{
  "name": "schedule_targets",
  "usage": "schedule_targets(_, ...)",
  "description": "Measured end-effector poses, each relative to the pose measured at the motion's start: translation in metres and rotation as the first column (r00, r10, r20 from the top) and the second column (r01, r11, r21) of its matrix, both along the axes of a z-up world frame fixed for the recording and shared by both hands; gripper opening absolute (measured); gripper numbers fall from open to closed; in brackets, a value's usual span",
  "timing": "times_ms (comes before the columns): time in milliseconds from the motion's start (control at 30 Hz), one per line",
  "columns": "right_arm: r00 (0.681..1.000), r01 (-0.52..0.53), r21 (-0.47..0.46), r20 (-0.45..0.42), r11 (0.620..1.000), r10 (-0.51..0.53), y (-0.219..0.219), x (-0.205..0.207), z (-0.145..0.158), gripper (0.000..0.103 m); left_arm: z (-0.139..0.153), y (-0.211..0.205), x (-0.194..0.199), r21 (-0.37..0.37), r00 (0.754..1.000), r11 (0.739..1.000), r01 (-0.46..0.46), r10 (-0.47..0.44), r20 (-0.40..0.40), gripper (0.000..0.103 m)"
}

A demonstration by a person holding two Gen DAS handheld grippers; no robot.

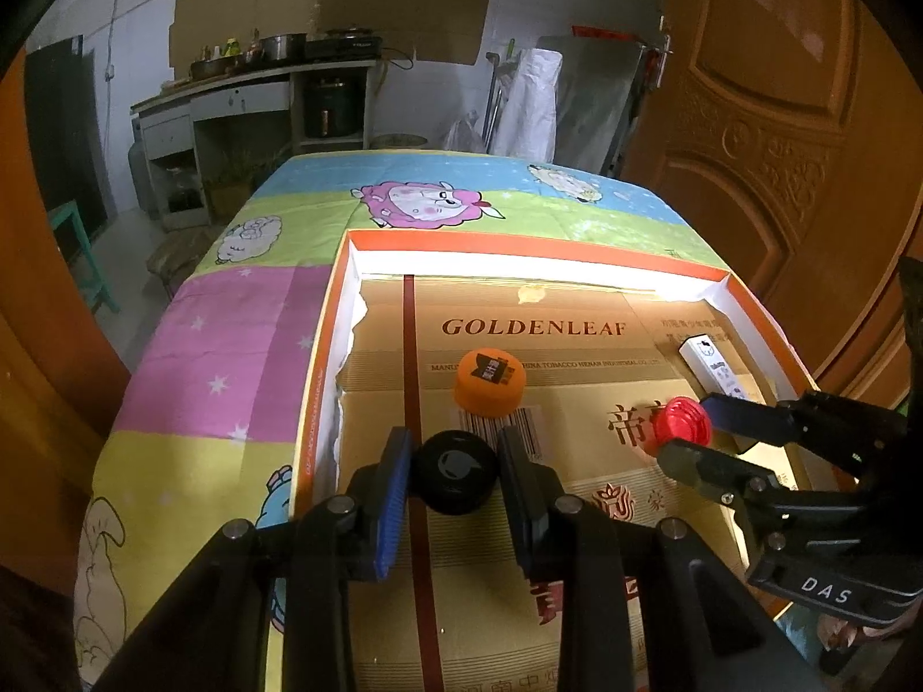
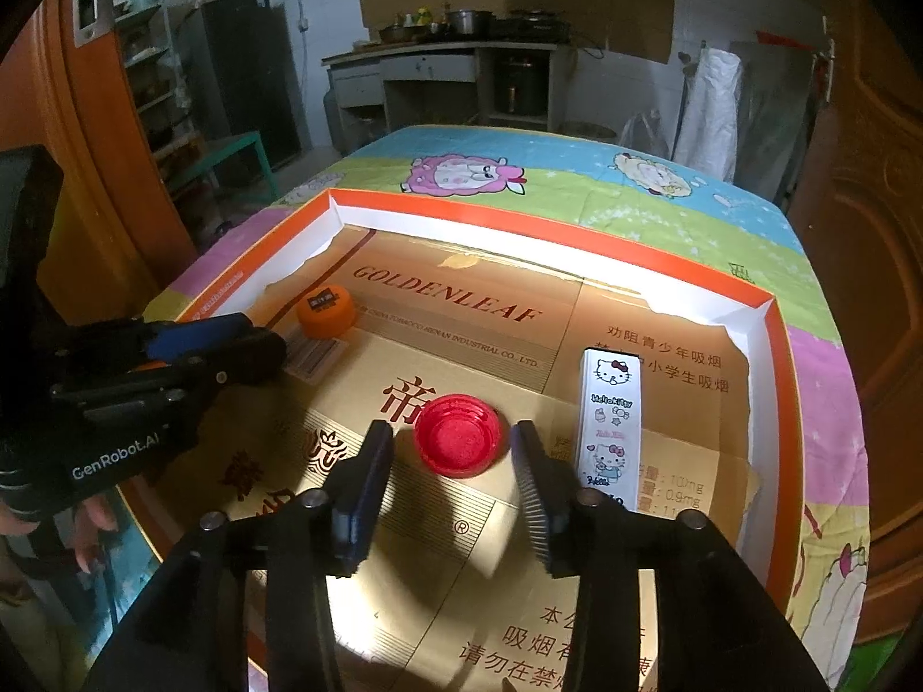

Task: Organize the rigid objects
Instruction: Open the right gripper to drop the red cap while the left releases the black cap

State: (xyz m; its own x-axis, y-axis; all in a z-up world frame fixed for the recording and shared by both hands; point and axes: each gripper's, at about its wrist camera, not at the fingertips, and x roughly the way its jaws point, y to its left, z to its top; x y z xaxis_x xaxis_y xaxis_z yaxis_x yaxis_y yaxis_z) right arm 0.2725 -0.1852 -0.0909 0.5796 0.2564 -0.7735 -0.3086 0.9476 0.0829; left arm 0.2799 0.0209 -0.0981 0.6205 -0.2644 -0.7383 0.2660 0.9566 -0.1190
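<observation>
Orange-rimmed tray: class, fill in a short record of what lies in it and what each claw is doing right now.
Tray: orange-rimmed tray, shallow, lined with printed cardboard, on a cartoon bedsheet
Black cap: black cap between the left claw fingers, which touch its sides
Red cap: red cap lying open side up between the right claw fingers, gaps on both sides
Orange cap: orange cap lying free, beyond the black cap
White box: white Hello Kitty box lying flat, right of the red cap
</observation>
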Motion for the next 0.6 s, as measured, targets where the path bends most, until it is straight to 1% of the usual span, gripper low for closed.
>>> schedule_targets(300, 1.000, 0.007, 0.010, 0.025, 1.000, -0.008, -0.003, -0.002, 0.008, 0.045, 0.008, -0.003, -0.006, 0.007, 1.000, 1.000, 0.003, -0.003, 0.017, 0.032)
schedule_targets(367, 0.999, 0.007, 0.013, 0.032, 1.000, -0.008, -0.003, -0.004, 0.011, 0.045, 0.014, -0.003, -0.009, 0.005, 1.000, 1.000, 0.003, -0.003, 0.030, 0.036)
schedule_targets(433, 0.999, 0.008, 0.015, 0.039, 1.000, -0.009, -0.003, -0.006, 0.014, 0.045, 0.020, -0.002, -0.013, 0.000, 0.999, 1.000, 0.005, -0.005, 0.041, 0.047)
schedule_targets(500, 0.999, 0.010, 0.017, 0.047, 1.000, -0.010, -0.003, -0.008, 0.018, 0.045, 0.025, -0.002, -0.017, -0.005, 0.999, 1.000, 0.006, -0.005, 0.050, 0.051)
schedule_targets(600, 0.998, 0.007, 0.017, 0.058, 1.000, -0.008, -0.002, -0.013, 0.025, 0.045, 0.033, -0.001, -0.024, -0.003, 0.998, 1.000, 0.001, -0.001, 0.064, 0.051)
